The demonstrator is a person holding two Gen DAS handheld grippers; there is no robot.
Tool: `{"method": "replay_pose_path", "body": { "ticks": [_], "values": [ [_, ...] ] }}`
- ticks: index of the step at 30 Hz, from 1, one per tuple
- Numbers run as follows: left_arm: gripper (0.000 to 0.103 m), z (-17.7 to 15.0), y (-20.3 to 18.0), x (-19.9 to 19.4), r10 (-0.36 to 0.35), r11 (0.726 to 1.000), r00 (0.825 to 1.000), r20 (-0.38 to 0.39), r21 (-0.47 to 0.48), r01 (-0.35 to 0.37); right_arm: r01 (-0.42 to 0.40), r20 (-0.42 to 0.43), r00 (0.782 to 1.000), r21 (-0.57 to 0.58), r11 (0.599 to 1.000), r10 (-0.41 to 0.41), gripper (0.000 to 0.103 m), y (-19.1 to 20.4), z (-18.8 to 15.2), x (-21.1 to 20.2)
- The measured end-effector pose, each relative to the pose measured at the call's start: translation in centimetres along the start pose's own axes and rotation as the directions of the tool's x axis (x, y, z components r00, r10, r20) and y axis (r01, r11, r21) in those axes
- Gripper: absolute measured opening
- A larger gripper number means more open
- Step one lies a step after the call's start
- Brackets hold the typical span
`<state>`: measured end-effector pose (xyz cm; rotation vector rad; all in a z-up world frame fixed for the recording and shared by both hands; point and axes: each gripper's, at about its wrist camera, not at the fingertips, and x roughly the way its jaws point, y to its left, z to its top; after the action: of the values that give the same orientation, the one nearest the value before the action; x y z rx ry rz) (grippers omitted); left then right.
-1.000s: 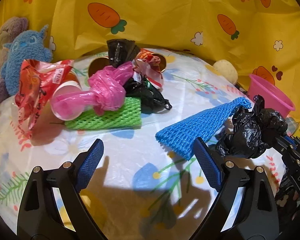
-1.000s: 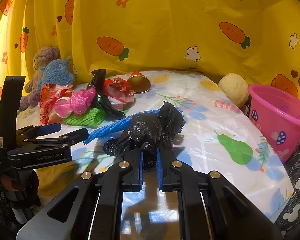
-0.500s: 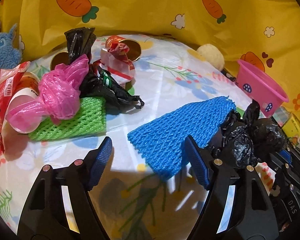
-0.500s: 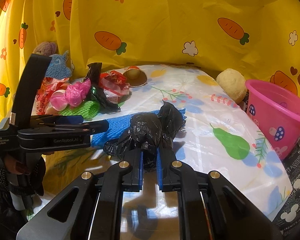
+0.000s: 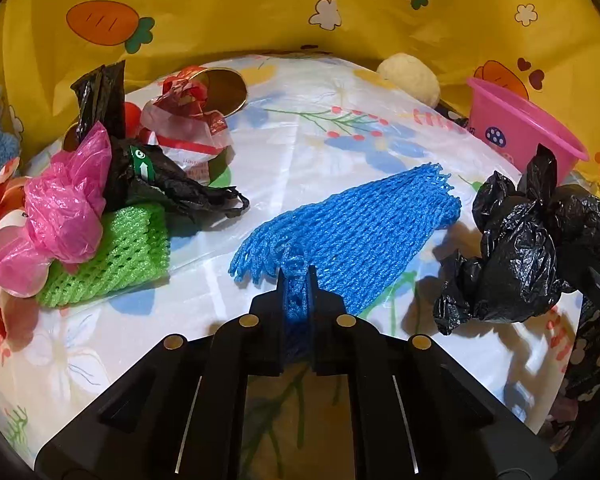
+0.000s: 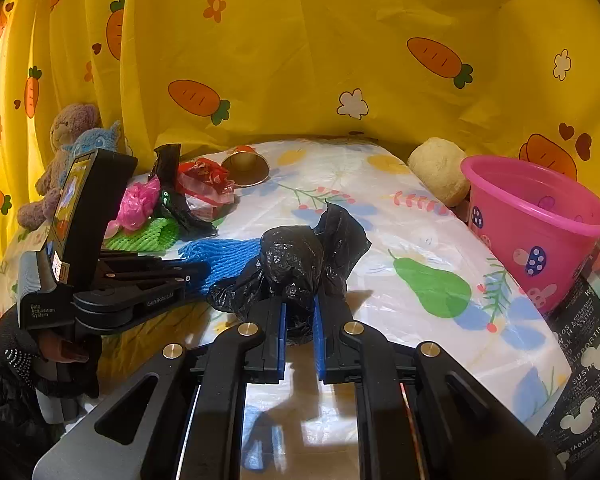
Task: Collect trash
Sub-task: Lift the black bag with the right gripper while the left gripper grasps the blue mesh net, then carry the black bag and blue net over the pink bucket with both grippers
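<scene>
Two grippers each hold trash: the left gripper is pinched tight on the blue net lying on the table, and the right gripper is clamped on the black bag. Both probably go next into the pink bucket at the right, well apart.

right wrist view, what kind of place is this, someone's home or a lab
Probably a staged home-like setup: a table under a fruit-print plastic cover, a carrot-print yellow curtain behind, stuffed toys in the corner.

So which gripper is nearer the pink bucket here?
Right. The right gripper, shut on the black bag, sits just left of the pink bucket. The left gripper, shut on the blue foam net, is farther left, beyond the bag.
</scene>
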<state>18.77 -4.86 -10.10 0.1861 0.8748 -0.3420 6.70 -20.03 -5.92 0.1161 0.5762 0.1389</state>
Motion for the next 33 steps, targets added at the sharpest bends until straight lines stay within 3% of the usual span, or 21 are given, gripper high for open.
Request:
{"method": "replay_pose_path", "body": {
  "ticks": [11, 22, 33],
  "values": [
    [0.005, 0.4, 1.2, -3.8, 0.018, 0.996, 0.991, 0.136, -0.084, -0.006, 0.008, 0.047, 0.999, 0.027, 1.0, -0.009, 0.012, -0.7, 0.7, -1.3],
    [0.005, 1.6, 1.6, -10.6, 0.065, 0.986, 0.951, 0.302, -0.168, -0.014, 0.036, 0.114, 0.993, 0.031, 0.999, -0.039, 0.012, -1.0, 2.6, -3.3],
    [0.005, 4.4, -1.5, -14.3, 0.049, 0.991, 0.914, 0.404, -0.135, 0.006, 0.105, 0.147, 0.983, 0.029, 0.994, -0.108, 0.012, -2.2, 4.4, -4.1]
  ]
}}
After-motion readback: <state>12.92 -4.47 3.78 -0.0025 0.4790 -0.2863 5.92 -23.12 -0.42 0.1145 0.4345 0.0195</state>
